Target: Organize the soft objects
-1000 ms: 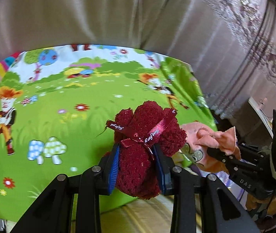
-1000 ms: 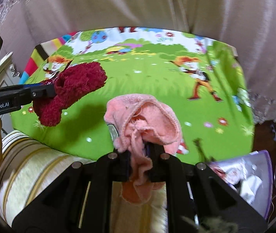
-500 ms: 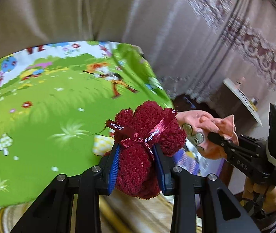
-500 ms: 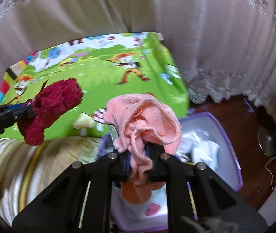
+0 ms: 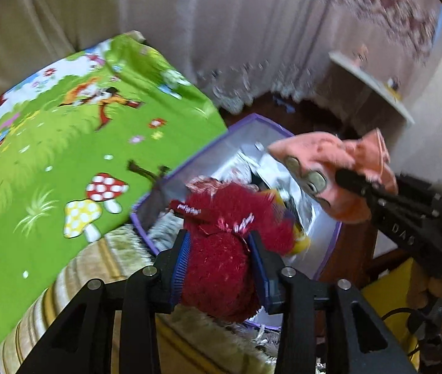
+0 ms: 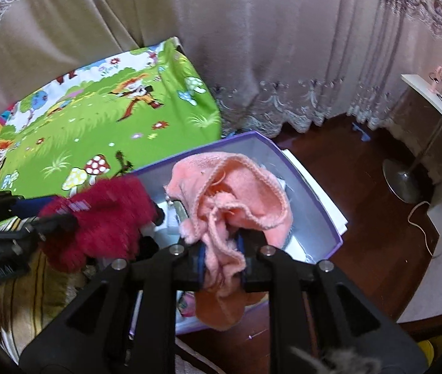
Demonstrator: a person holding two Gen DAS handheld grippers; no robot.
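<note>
My left gripper [image 5: 219, 249] is shut on a fluffy dark red sock bundle [image 5: 224, 240] tied with a red ribbon, held over the near end of a purple-edged storage box [image 5: 196, 163]. My right gripper [image 6: 221, 252] is shut on a pink knitted soft item [image 6: 233, 199], held above the same box [image 6: 320, 205]. The red bundle also shows in the right wrist view [image 6: 102, 221], at the left of the pink item. The pink item shows in the left wrist view [image 5: 326, 162], to the right over the box. White and silvery items lie inside the box.
A green cartoon play mat [image 5: 49, 155] covers the bed at left, with a striped blanket edge [image 5: 74, 280] below it. Curtains [image 6: 252, 46] hang behind. Dark wood floor [image 6: 370, 249], a lamp base [image 6: 404, 180] and a white desk [image 6: 435, 106] are at right.
Both grippers swung right from over the green mat to above the purple box, each still holding its soft item.
</note>
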